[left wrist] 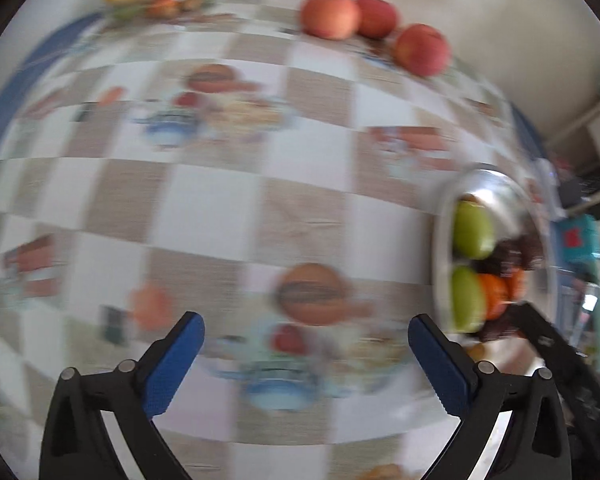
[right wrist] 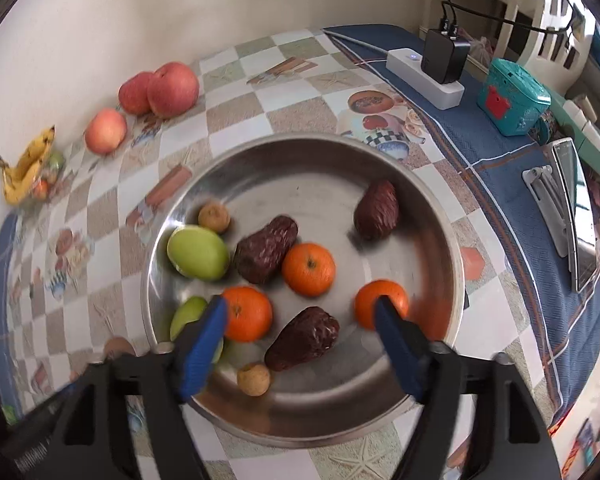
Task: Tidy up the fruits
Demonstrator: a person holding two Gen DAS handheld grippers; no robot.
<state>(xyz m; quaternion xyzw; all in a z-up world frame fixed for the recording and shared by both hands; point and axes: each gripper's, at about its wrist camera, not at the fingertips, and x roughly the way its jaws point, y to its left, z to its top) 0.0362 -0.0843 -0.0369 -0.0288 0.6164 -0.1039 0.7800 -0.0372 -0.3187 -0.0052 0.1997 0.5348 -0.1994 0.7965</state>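
The fruits of the task lie mostly in a round steel bowl (right wrist: 428, 216) that fills the middle of my right wrist view. Inside it I see three oranges: one in the centre (right wrist: 309, 269), one at 7 o'clock (right wrist: 247, 313), one at 4 o'clock (right wrist: 380, 300). Three dark wrinkled dates lie among them: one just left of the centre orange (right wrist: 265, 249), touching it, one at 2 o'clock (right wrist: 377, 209), one at 6 o'clock (right wrist: 302, 338). A green fruit (right wrist: 198, 253) is at 9 o'clock, and a second green one (right wrist: 188, 314) is at 8 o'clock, partly behind my finger. Two small tan round fruits sit near the wall, at 10 o'clock (right wrist: 214, 217) and at 6 o'clock (right wrist: 253, 378).

My right gripper (right wrist: 300, 320) is above the near part of the bowl, its blue fingers (right wrist: 202, 350) spread wide and holding nothing.

Outside the bowl, three red apples (right wrist: 173, 89) stand along the wall at 10 o'clock, and a bunch of bananas (right wrist: 26, 172) is at 9 o'clock. The checked tablecloth (right wrist: 236, 120) covers the table. At 1 o'clock there are a white power strip (right wrist: 424, 74) with a black charger (right wrist: 446, 54), and a teal box (right wrist: 512, 96).

My left gripper (left wrist: 306, 334) is also wide open and empty, above the blurred cloth; the bowl (left wrist: 488, 188) is at its 3 o'clock.
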